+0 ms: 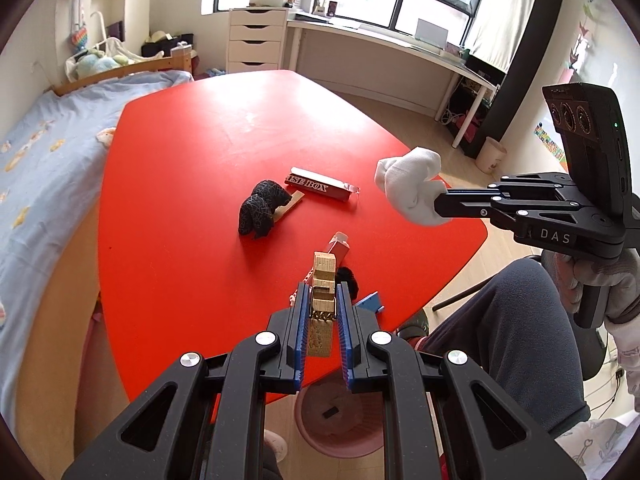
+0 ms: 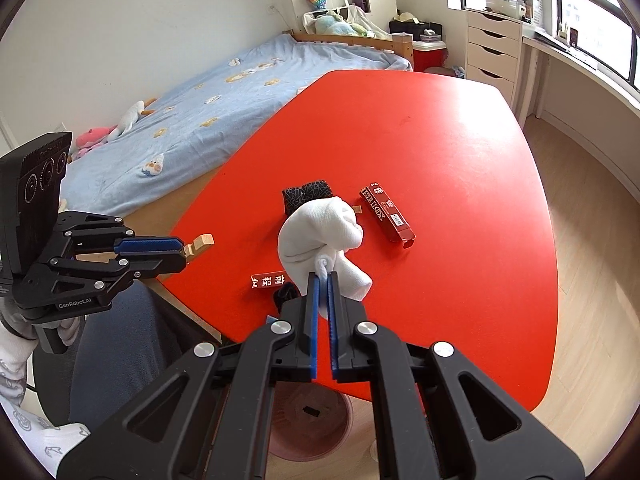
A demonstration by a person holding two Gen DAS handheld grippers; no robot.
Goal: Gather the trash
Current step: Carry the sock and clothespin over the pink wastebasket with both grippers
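Left gripper (image 1: 323, 300) jaws clamp a wooden clip (image 1: 323, 280); right gripper (image 2: 323, 276) jaws pinch a white sock (image 2: 320, 228), both lifted over the surface's near edge, probably bound for the pink bin (image 1: 340, 424) below.

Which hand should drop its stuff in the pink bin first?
Probably the left. The left tongs, shut on the wooden block, hang nearly over the pink bin below the red table edge. The right tongs hold the white sock farther in over the table.
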